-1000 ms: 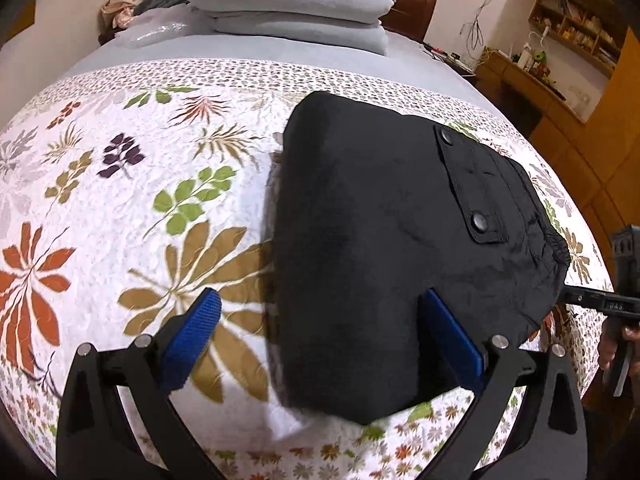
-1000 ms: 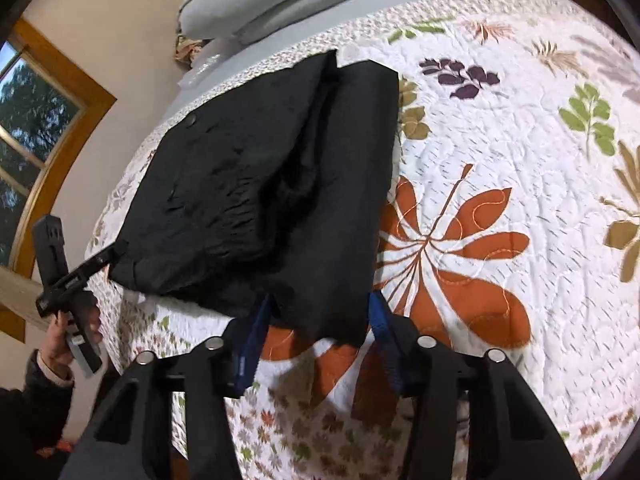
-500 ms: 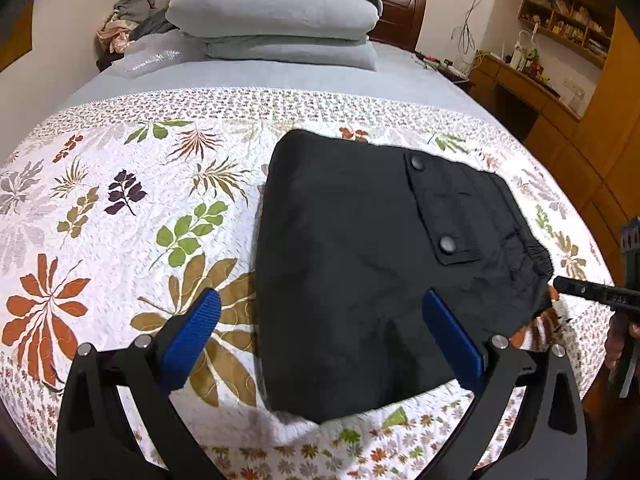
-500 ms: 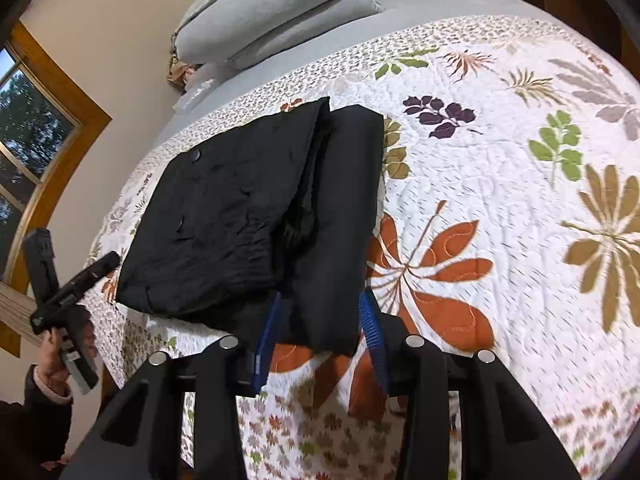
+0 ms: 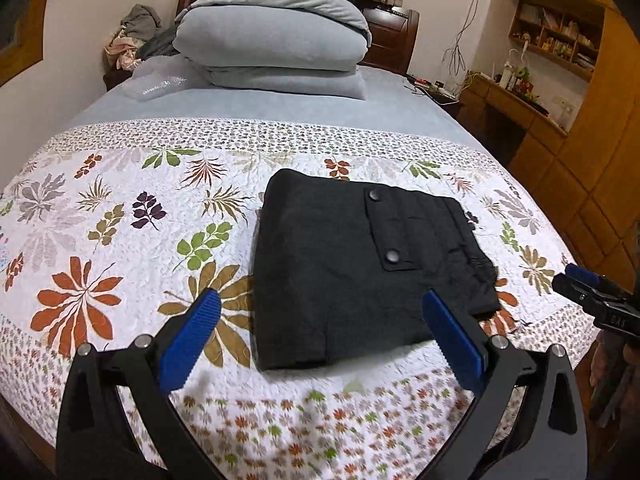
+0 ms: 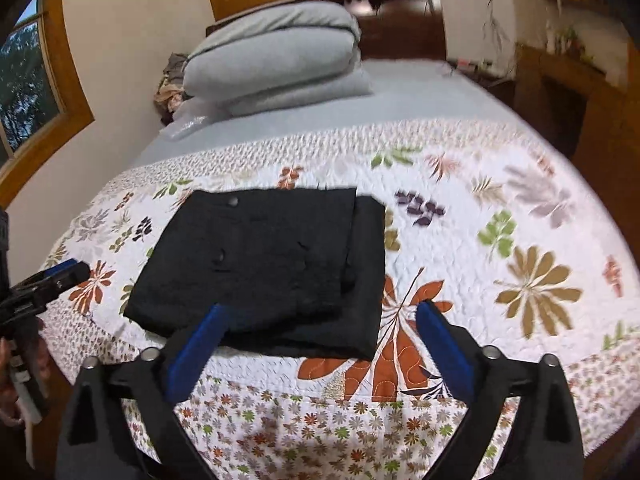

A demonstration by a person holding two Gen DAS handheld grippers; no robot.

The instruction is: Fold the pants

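The black pants (image 5: pixel 352 276) lie folded into a compact rectangle on the floral quilt (image 5: pixel 120 240), a snap pocket flap on top. My left gripper (image 5: pixel 320 300) hovers open above and in front of their near edge, touching nothing. In the right wrist view the pants (image 6: pixel 264 256) show a second folded layer sticking out on the right side. My right gripper (image 6: pixel 322 310) is raised over the near edge with its jaws opening wide; the pads press on nothing. Each gripper shows in the other's view, the right gripper (image 5: pixel 576 276) and the left gripper (image 6: pixel 68 272).
A folded grey duvet (image 5: pixel 276 48) lies stacked at the bed's head, with a heap of clothes (image 5: pixel 136 36) beside it. A wooden desk (image 5: pixel 516 108) and shelves stand along the right wall. A window (image 6: pixel 24 92) is on the left wall. The quilt's front edge drops off just below the grippers.
Both grippers rose and drew back from the pants. The right gripper, narrow around the pants' near edge before, let go and spread wide. The left stayed open.
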